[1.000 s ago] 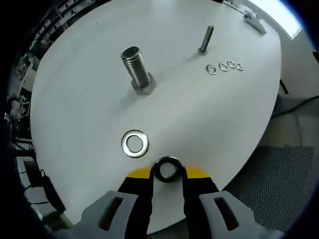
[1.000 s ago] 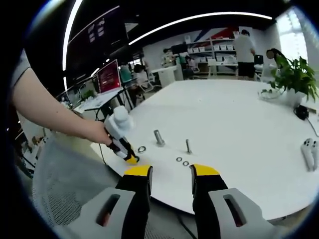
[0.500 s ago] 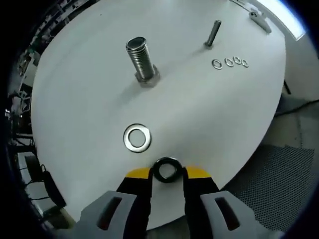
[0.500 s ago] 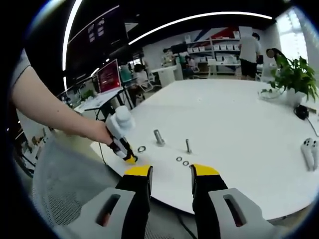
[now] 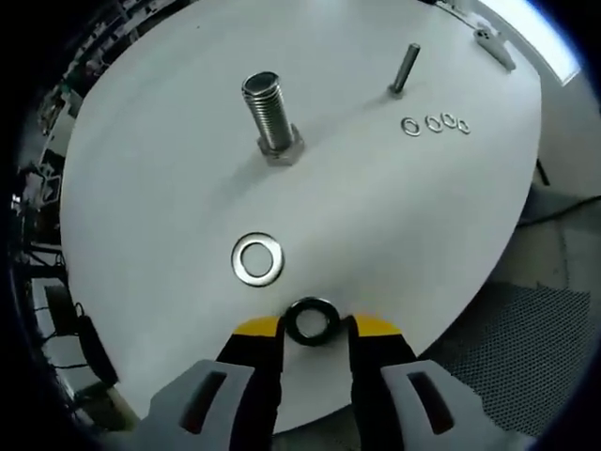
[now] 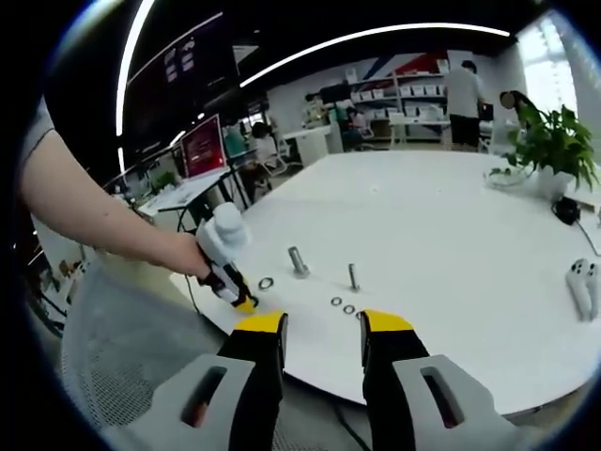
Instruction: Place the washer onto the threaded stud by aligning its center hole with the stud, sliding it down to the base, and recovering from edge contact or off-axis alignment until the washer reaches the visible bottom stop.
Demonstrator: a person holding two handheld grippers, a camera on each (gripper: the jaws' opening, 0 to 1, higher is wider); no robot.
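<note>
Gripping dark washer (image 5: 313,320), left tongs (image 5: 313,329) over white table (image 5: 376,216); right tongs (image 6: 322,329) parted, empty

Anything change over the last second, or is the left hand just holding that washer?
Little: the left gripper stays shut on the dark washer and has eased slightly back from the large stud. The silver washer, table and open right gripper look unchanged.

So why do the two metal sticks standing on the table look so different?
The big stud is fat, with a thread winding round it, and it stands on a wide six-sided base. The thin stud is much skinnier and shows no wide base. The big stud is nearer the left gripper; the thin stud stands farther off, by the row of small washers. Both are grey metal and stand upright on the white table.
</note>
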